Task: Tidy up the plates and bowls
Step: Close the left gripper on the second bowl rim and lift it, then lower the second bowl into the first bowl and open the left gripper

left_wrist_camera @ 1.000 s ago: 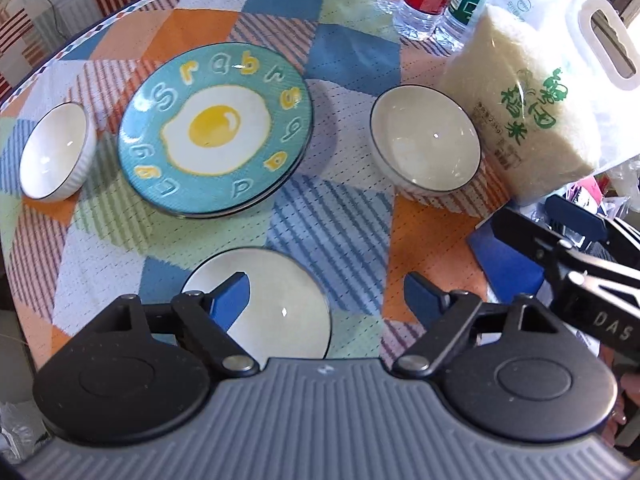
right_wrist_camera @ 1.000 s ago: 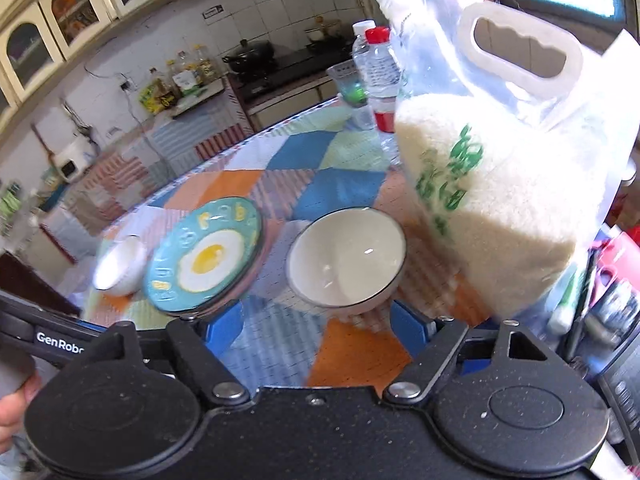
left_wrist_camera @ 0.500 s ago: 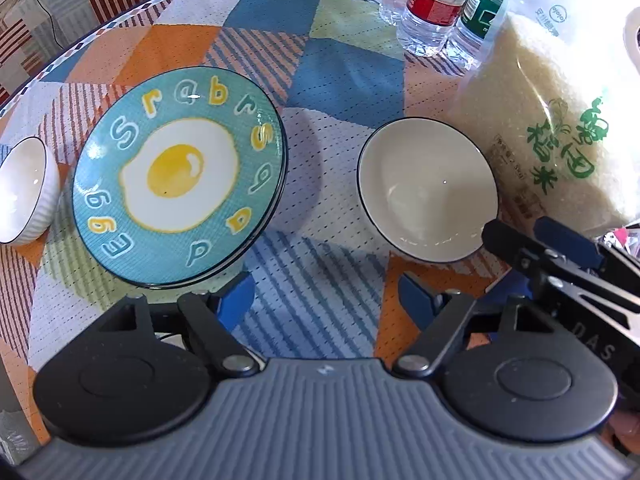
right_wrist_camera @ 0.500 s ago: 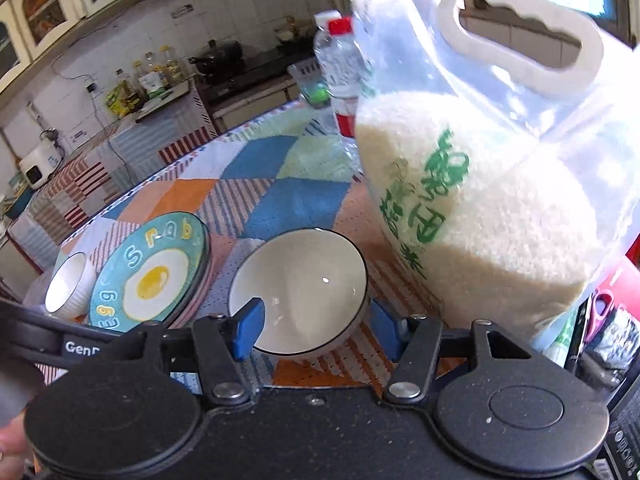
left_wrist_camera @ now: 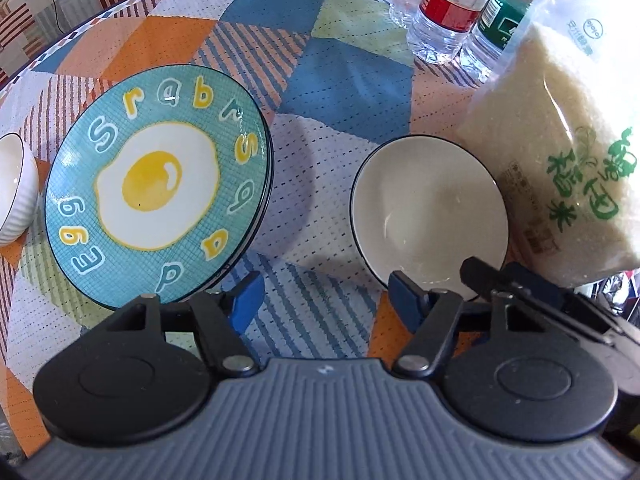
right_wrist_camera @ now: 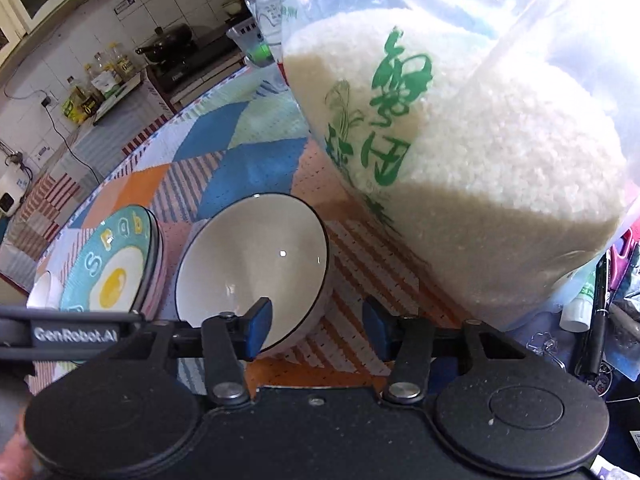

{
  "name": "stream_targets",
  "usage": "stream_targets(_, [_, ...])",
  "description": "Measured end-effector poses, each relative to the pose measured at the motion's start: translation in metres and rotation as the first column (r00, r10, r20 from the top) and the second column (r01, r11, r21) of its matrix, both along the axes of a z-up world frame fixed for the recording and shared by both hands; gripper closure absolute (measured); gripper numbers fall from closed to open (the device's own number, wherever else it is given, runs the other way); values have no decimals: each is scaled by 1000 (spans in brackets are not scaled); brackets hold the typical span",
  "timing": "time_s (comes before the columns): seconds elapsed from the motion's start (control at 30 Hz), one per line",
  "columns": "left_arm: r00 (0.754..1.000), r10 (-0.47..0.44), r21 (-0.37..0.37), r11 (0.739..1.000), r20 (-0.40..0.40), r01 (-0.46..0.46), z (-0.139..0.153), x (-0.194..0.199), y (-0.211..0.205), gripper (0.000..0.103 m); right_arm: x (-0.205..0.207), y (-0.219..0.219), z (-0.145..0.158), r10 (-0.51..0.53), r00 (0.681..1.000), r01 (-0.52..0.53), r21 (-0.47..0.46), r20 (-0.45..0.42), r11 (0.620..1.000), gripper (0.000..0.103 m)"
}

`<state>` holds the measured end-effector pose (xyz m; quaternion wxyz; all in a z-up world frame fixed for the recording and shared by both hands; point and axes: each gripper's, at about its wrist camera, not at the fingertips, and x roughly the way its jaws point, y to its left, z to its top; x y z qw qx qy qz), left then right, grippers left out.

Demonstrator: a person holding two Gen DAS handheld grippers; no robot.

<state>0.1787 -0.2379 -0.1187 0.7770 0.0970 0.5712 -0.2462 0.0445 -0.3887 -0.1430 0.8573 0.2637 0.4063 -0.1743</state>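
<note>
A white bowl with a dark rim (left_wrist_camera: 428,210) sits on the patchwork tablecloth next to the rice bag; it also shows in the right wrist view (right_wrist_camera: 252,264). My right gripper (right_wrist_camera: 318,332) is open, its left pad over the bowl's near rim and its right pad outside the wall. My left gripper (left_wrist_camera: 326,306) is open and empty, between the bowl and a teal fried-egg plate (left_wrist_camera: 158,188), also seen in the right wrist view (right_wrist_camera: 110,264). A small ribbed white bowl (left_wrist_camera: 14,196) stands at the left edge.
A big clear bag of rice (right_wrist_camera: 472,148) stands right beside the bowl. Water bottles (left_wrist_camera: 448,4) stand behind it. Pens and clutter (right_wrist_camera: 600,320) lie at the right. The table edge curves along the far left.
Both grippers moved forward. The right gripper closed in on the dark-rimmed bowl so its pads now straddle the near rim. A near white bowl dropped out of the left view.
</note>
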Motion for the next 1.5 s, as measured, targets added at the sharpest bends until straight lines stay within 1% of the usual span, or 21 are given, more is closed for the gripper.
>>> stream_targets(0.07, [1000, 0, -10, 1000, -4, 0, 0, 0, 0, 42, 3, 3, -3, 7, 1000, -7, -13, -8, 1000, 61])
stream_targets(0.1, [1000, -1, -13, 1000, -4, 1, 1, 0, -1, 45, 4, 4, -5, 10, 1000, -10, -11, -3, 1000, 63])
stream_targets(0.2, [1000, -6, -19, 1000, 4, 6, 1, -2, -3, 51, 8, 5, -8, 6, 1000, -6, 12, 3, 1000, 74])
stream_targets(0.23, [1000, -9, -22, 1000, 9, 9, 1, -2, -4, 55, 9, 5, -8, 1, 1000, 0, 10, -1, 1000, 74])
stream_targets(0.3, [1000, -4, -23, 1000, 14, 4, 0, -1, -6, 58, 12, 6, -8, -2, 1000, 1, -4, -13, 1000, 76])
stream_targets(0.43, [1000, 2, -12, 1000, 25, -2, -5, 2, -11, 63, 16, 5, -7, -2, 999, 1, -36, -34, 999, 86])
stream_targets(0.5, [999, 6, -5, 1000, 31, -6, -9, 2, -13, 67, 16, 2, -8, -6, 999, 5, -37, -35, 999, 90])
stream_targets(0.57, [999, 5, -6, 1000, 38, -4, -14, 2, -14, 74, 15, -1, -10, -11, 999, 10, -32, -37, 999, 93])
stream_targets(0.6, [1000, -3, -13, 1000, 30, 4, -17, 2, -14, 84, 15, -2, -10, -12, 999, 10, -32, -40, 999, 94])
stream_targets(0.63, [1000, -16, -32, 999, 6, 17, -20, 2, -15, 94, 15, -2, -11, -13, 999, 11, -33, -43, 999, 95])
stream_targets(0.67, [1000, -11, -31, 999, -4, 11, -21, 0, -14, 93, 15, -3, -11, -13, 999, 12, -27, -42, 1000, 95])
stream_targets(0.8, [1000, -29, -9, 1000, 5, 29, -19, -8, -14, 93, 16, 0, -8, -1, 998, -1, -29, -67, 1000, 94])
stream_targets(0.93, [1000, -27, -3, 1000, 7, 27, -8, -18, -5, 93, 13, 5, -1, 18, 998, -20, -26, -68, 999, 94])
stream_targets(1.27, [1000, -24, -22, 999, -5, 24, 32, -44, 36, 92, -10, 32, 34, 84, 995, -85, -15, -58, 996, 94])
stream_targets(1.37, [1000, -24, -23, 999, -2, 24, 41, -53, 50, 92, -16, 46, 46, 112, 992, -114, -32, -52, 993, 94])
stream_targets(1.5, [1000, -4, -42, 999, -6, 4, 52, -62, 69, 92, -26, 63, 61, 145, 989, -147, -53, -39, 988, 93])
